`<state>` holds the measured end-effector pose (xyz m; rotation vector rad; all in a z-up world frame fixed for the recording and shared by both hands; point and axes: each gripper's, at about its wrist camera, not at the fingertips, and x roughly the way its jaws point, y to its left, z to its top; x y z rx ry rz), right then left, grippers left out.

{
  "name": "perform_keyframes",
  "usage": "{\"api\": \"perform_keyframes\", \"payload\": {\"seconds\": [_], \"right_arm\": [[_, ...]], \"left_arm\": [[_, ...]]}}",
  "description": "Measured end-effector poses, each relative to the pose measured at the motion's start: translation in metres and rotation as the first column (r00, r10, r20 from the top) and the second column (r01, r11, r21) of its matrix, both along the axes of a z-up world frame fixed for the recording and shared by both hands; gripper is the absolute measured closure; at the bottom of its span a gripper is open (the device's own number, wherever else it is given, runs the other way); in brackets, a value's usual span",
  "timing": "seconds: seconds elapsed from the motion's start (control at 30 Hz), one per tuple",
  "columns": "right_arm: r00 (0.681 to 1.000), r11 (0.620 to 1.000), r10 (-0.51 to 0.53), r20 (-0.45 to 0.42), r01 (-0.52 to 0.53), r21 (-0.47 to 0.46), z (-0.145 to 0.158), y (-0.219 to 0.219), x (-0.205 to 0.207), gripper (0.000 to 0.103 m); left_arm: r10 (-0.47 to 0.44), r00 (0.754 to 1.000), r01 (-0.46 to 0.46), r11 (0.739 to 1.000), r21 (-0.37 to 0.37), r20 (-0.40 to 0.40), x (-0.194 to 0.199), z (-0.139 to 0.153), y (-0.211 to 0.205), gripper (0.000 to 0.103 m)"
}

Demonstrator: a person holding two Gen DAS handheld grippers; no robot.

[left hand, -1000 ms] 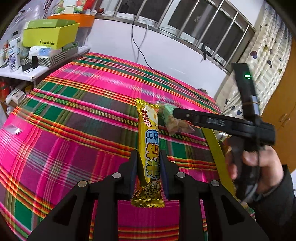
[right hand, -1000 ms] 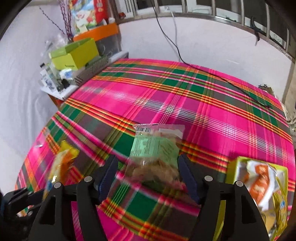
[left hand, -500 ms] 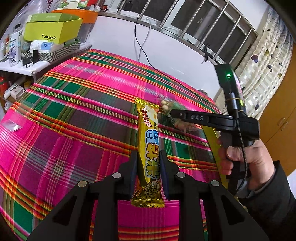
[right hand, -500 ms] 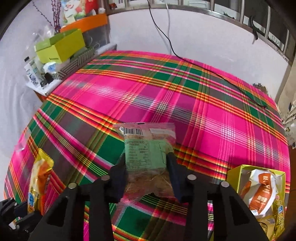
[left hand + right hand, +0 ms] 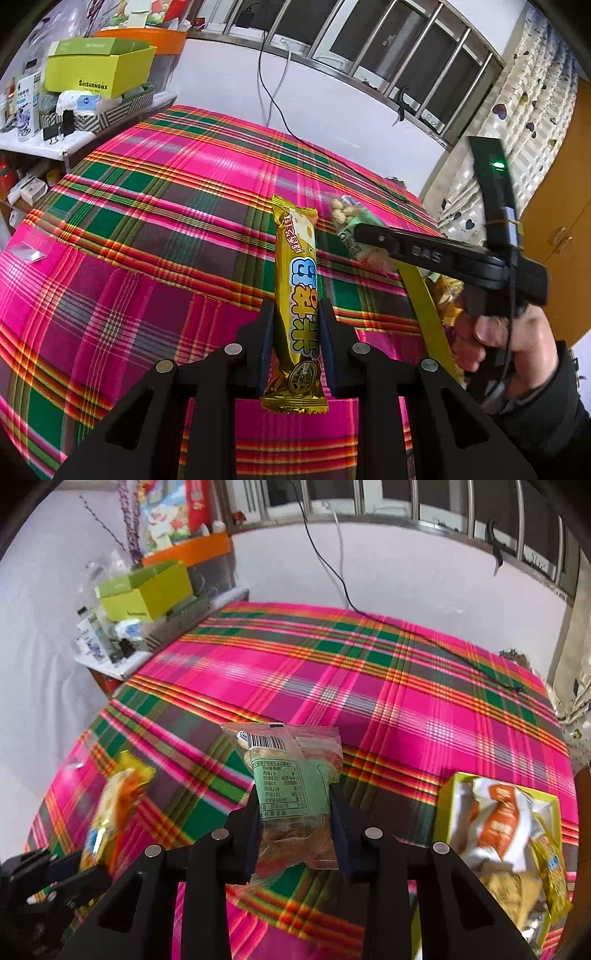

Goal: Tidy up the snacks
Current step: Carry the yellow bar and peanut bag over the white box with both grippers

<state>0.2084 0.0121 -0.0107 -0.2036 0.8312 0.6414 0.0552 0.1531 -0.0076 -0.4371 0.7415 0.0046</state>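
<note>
Both loaded for the drop: left tongs (image 5: 295, 343) pinch the yellow snack bar (image 5: 297, 295), right tongs (image 5: 295, 825) have just closed onto the green-label nut packet (image 5: 291, 786), lifted clear of the plaid surface (image 5: 369, 686), yellow box (image 5: 452, 794) of snacks near its right edge.

Both cameras ride on the hand-held grippers and look forward and downward along black fingers (image 5: 266, 332), close above the plaid cloth (image 5: 147, 229). The left view faces across the cloth toward the barred window (image 5: 388, 55); the right view faces the same wall. They share the cloth, the lime-green box (image 5: 147, 590) off the cloth's far left corner, and each other's gripper.
</note>
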Motion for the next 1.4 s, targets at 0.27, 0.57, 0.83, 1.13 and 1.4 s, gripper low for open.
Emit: {"api": "perform_keyframes", "payload": {"seconds": [0.27, 0.57, 0.83, 1.13, 1.4], "right_arm": [[0.999, 0.997, 0.016, 0.037, -0.019, 0.078, 0.021, -0.037, -0.051, 0.072], [0.997, 0.991, -0.020, 0.078, 0.009, 0.132, 0.037, -0.084, -0.091, 0.072], [0.992, 0.984, -0.063, 0.107, 0.044, 0.171, 0.049, -0.124, -0.110, 0.072], [0.982, 0.966, -0.156, 0.108, 0.129, 0.223, 0.053, -0.178, -0.118, 0.072], [0.959, 0.938, -0.268, 0.091, 0.238, 0.253, 0.052, -0.228, -0.107, 0.072]], "left_arm": [[-0.036, 0.999, 0.036, 0.999, 0.016, 0.007, -0.009, 0.009, -0.024, 0.079], [-0.103, 0.995, 0.102, 0.994, 0.044, 0.014, -0.019, 0.022, -0.061, 0.079], [-0.170, 0.985, 0.167, 0.983, 0.070, 0.030, -0.022, 0.035, -0.099, 0.079], [-0.231, 0.973, 0.228, 0.970, 0.086, 0.027, -0.018, 0.042, -0.133, 0.079], [-0.263, 0.965, 0.260, 0.962, 0.087, 0.025, -0.013, 0.043, -0.150, 0.079]]}}
